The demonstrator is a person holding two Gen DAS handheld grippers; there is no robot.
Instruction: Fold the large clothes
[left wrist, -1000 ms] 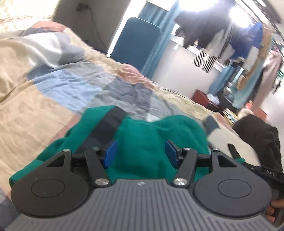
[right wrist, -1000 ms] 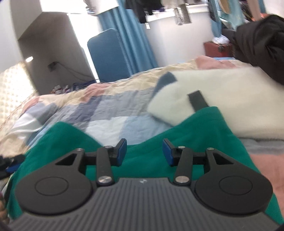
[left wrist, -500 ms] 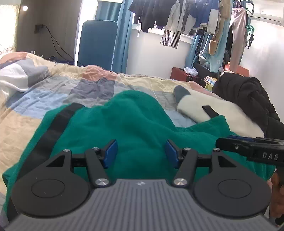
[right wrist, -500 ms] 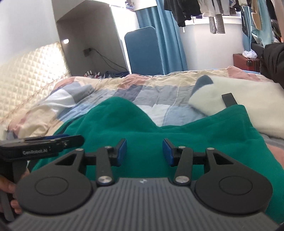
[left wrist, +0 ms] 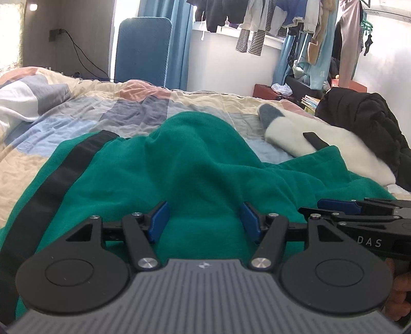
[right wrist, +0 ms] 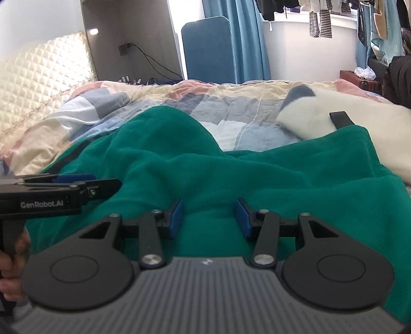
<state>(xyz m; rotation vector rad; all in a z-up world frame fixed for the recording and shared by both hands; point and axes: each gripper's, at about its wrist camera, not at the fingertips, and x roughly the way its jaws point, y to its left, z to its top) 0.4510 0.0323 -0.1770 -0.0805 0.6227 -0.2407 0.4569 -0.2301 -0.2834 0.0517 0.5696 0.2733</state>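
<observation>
jaws: both pairs apart, nothing gripped | green garment (left wrist: 200, 164): spread on bed beneath them

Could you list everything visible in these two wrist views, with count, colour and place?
garment: one, green with black stripe, spread on the bed, nearest
quilt: one, pastel patchwork, covering the bed
fleece item: one, white with grey tip, right of the garment
jacket: one, black, far right
headboard: one, cream quilted, left
panel: one, blue, behind the bed
curtains: blue, by the window
hanging clothes: several, mixed colours, above the window ledge
left gripper: open over the garment
right gripper: open over the garment
</observation>
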